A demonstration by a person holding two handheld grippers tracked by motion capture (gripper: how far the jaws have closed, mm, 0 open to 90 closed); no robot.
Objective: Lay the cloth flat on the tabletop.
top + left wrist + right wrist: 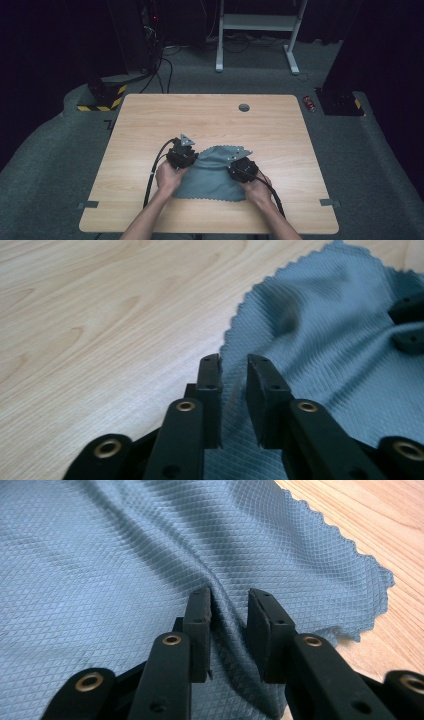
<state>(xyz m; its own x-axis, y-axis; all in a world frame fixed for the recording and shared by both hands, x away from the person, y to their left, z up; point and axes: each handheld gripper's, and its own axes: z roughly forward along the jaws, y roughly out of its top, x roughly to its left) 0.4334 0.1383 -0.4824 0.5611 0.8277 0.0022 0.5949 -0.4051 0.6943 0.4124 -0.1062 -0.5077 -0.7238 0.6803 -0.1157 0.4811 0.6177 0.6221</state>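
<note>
So far the work looks barely begun: the blue-grey cloth (215,172) lies rumpled on the near half of the wooden table (150,115), between the person's 2 hands, with its far edge bunched up and no fold made in it that can be read from the high view. The left gripper (182,150) sits at the cloth's left edge; in the left gripper view its jaws stand a narrow gap apart right over the scalloped hem (227,347), with cloth running between them, but the pads do not appear to press on it, so nothing is caught there yet. The right gripper (243,167) is over the cloth's right part, and in the right gripper view a raised ridge of fabric (227,615) runs up between its jaws, which are also narrow; whether the pads truly pinch that ridge cannot be told. Judging by this, what remains is nearly everything: getting a firm hold on both sides, then lifting, spreading or folding the cloth flat.
</note>
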